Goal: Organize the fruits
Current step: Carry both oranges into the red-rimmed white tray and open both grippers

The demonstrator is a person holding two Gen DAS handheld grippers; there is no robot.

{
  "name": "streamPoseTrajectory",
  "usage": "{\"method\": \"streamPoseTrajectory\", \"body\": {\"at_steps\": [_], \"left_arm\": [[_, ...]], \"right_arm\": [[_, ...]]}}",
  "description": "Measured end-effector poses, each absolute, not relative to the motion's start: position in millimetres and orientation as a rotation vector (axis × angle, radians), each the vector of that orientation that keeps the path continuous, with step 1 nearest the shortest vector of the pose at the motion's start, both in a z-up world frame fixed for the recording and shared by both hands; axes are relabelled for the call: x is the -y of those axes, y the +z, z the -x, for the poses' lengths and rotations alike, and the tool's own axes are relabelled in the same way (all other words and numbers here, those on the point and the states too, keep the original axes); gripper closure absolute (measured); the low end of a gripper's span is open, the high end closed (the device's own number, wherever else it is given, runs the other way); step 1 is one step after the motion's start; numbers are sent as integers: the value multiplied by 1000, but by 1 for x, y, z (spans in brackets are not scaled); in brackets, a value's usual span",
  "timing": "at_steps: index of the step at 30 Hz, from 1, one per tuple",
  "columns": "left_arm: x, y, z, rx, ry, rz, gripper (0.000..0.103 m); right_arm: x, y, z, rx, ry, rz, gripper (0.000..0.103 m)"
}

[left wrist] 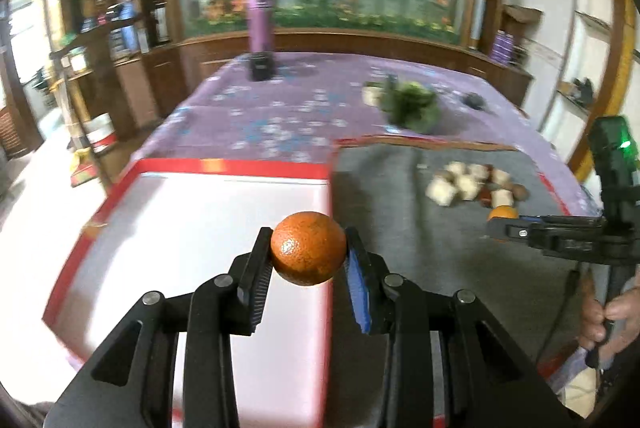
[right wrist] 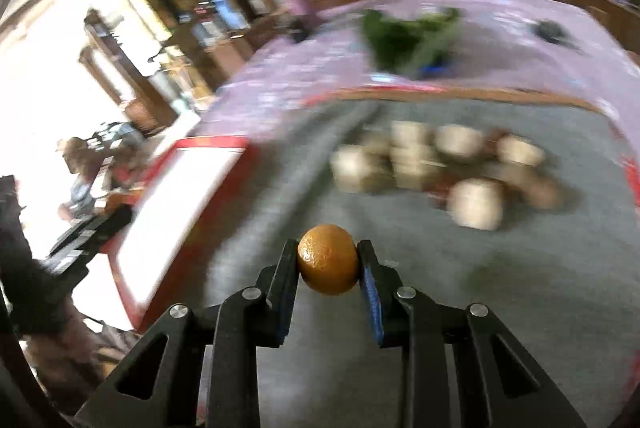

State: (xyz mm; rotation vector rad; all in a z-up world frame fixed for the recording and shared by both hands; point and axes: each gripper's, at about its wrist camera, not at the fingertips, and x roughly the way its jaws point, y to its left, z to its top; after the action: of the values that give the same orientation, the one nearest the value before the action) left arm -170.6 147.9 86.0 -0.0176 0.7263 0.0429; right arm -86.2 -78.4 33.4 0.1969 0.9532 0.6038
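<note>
- A dark orange [left wrist: 308,248] is sitting between the jaws of the left gripper [left wrist: 308,260]; both pads are pressing on its sides, and it is hanging above the edge where the white tray [left wrist: 192,212] is meeting the grey mat [left wrist: 420,248].
- A second, paler orange [right wrist: 328,259] is being pinched by the jaws of the right gripper [right wrist: 328,268], above the grey mat [right wrist: 440,308].
- In the left wrist view the right gripper [left wrist: 504,226] is showing at the right edge with this same fruit [left wrist: 503,213], and a hand [left wrist: 608,320] is gripping its handle.
- Farther on the mat, a blurred heap of pale wrapped fruits and some brown ones [right wrist: 440,164] is lying.
- The white tray with the red rim [left wrist: 240,166] is lying to the left of the mat; both are lying on the purple flowered cloth [left wrist: 280,108] of the desk.
- Behind the mat, a bunch of green leaves [left wrist: 412,104] is lying on the cloth, and a purple bottle [left wrist: 260,24] is standing at the far edge.
</note>
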Motion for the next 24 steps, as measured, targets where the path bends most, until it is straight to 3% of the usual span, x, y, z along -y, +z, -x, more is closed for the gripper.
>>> {"method": "streamPoseTrajectory", "body": {"at_steps": [10,19,20,24], "left_arm": [[-233,59,190,-799,311,63,71],[-248,31,192,-896,410,46,70],[-248,31,189,-895,416,40,68],[-237,45,194,-846,456,10,45]], "right_arm": [[-94,43,108,-960,937,-68,74],[-144,19,124,-1031,985,-6,69],[-141,20,124,-1046,1001,-18,64],[-118,32,120,-1018,1001,-87,60]]}}
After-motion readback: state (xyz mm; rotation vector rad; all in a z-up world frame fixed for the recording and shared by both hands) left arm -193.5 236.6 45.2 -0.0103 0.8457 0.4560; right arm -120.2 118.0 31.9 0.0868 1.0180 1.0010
